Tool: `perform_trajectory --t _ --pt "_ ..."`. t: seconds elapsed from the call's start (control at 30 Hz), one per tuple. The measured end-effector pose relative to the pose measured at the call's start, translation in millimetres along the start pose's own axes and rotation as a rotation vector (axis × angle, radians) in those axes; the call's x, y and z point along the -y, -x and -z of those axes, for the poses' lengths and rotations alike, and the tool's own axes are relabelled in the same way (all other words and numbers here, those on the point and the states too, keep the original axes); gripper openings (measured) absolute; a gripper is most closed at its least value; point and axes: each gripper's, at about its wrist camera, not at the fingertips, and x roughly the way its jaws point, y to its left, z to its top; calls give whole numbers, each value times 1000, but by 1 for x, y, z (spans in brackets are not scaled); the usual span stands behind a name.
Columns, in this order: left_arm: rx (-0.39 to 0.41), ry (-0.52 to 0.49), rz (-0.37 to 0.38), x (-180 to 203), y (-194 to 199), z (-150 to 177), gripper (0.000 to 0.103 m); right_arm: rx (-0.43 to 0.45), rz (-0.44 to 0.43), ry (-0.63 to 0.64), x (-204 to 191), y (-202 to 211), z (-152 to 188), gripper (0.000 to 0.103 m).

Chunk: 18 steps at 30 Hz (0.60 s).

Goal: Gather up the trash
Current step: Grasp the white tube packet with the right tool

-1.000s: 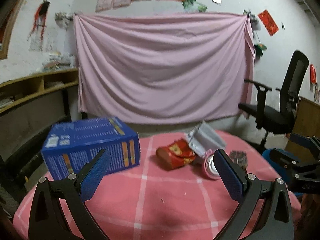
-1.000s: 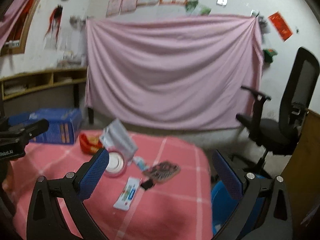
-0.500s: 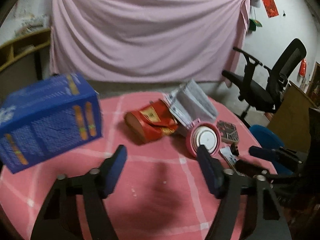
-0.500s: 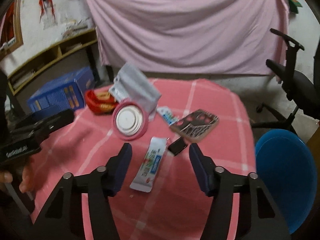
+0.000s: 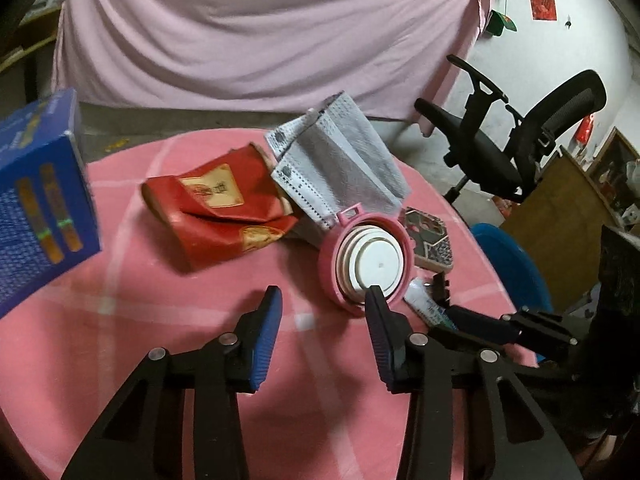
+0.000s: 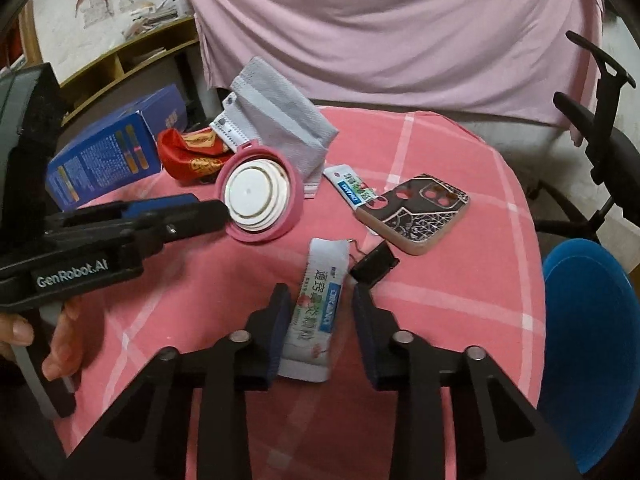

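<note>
Trash lies on a round table with a pink checked cloth (image 6: 460,272). A white sachet (image 6: 320,300) lies between the open jaws of my right gripper (image 6: 320,300), whose pads (image 6: 280,320) flank it without touching. A pink-rimmed round lid (image 5: 370,256) (image 6: 258,198) stands tilted just beyond my open, empty left gripper (image 5: 322,300), which shows from the side in the right wrist view (image 6: 192,212). A crumpled red packet (image 5: 224,216), a grey bag (image 5: 340,168), a small white tube (image 6: 352,186) and a black clip (image 6: 374,266) lie nearby.
A blue carton (image 5: 36,204) stands at the table's left. A patterned phone case (image 6: 416,212) lies right of the lid. A blue bin (image 6: 588,340) sits on the floor by the table's right edge. A black office chair (image 5: 520,136) stands beyond, before a pink curtain.
Both grippers have tilted down and moved in over the table. Both jaws have narrowed. The right gripper has come down around the white sachet; the left has neared the pink lid.
</note>
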Motion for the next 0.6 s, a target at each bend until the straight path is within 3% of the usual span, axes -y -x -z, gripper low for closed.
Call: perform_trajectory --t 0.23,0.47,0.6 --pt "-22 48 62 -5 -9 -13 38 5 -43 -34 8 1 -2 19" --pt "-20 71 120 -7 -11 -18 37 20 -32 -34 15 9 0 19" --pt "-3 76 123 -4 -10 -20 26 51 -34 -65 26 18 2 19"
